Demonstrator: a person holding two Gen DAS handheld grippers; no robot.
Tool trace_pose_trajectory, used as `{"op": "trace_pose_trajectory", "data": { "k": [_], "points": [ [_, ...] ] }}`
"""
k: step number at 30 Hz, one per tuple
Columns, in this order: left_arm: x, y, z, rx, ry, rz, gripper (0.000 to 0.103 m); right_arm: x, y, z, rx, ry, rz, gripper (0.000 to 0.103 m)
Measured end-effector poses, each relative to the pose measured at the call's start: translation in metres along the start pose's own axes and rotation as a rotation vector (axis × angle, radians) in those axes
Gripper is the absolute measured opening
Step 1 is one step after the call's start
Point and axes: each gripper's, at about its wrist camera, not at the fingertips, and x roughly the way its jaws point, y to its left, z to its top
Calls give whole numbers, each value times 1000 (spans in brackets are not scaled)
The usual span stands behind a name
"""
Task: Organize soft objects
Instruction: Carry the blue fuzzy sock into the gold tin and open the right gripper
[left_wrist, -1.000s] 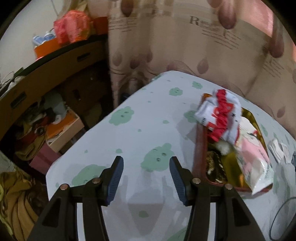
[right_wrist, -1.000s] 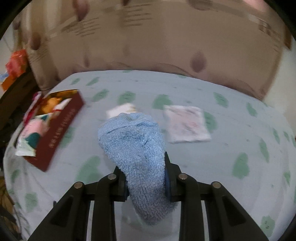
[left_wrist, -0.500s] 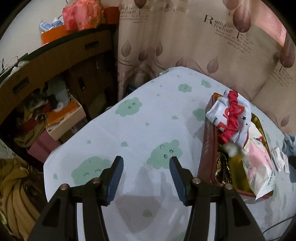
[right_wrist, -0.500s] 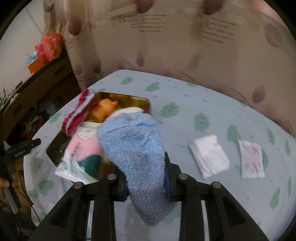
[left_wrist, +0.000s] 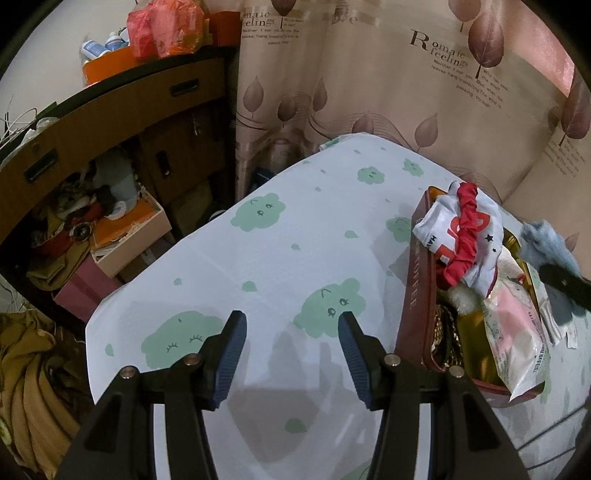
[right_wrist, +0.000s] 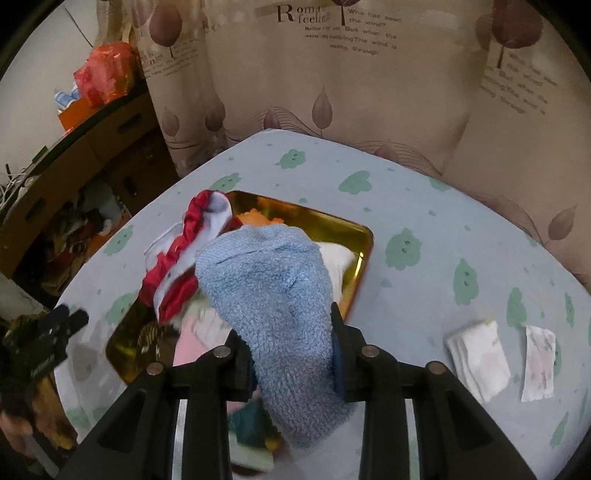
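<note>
The right gripper (right_wrist: 293, 349) holds the blue sock (right_wrist: 273, 299) above the open tin (right_wrist: 360, 236). Its jaws have just been easing apart, though the sock sits between them and looks pinched. To land it well, lower it over the bare gold corner beside the red-and-white cloth (right_wrist: 181, 258), then let go fully. The left gripper (left_wrist: 291, 350) hangs wide open and empty over the tabletop (left_wrist: 295, 229). Two folded tissues (right_wrist: 478, 356) lie apart from the tin.
</note>
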Motion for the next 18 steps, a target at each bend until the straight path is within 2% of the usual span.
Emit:
{"op": "trace_pose_trajectory", "data": {
  "k": [6, 8, 10, 12, 18],
  "points": [
    [0, -3, 0, 18, -10, -4, 53, 23, 4, 16, 5, 27, -17, 35],
    [0, -3, 0, 20, -6, -5, 53, 29, 6, 19, -4, 34, -4, 45],
    [1, -3, 0, 19, -3, -5, 53, 30, 9, 20, -15, 23, 10, 68],
    [1, -3, 1, 18, -2, -5, 53, 27, 12, 19, -29, -2, 22, 76],
    [0, -4, 1, 29, -15, -4, 53, 7, 8, 7, -7, -26, 79, 77]
  ]
}}
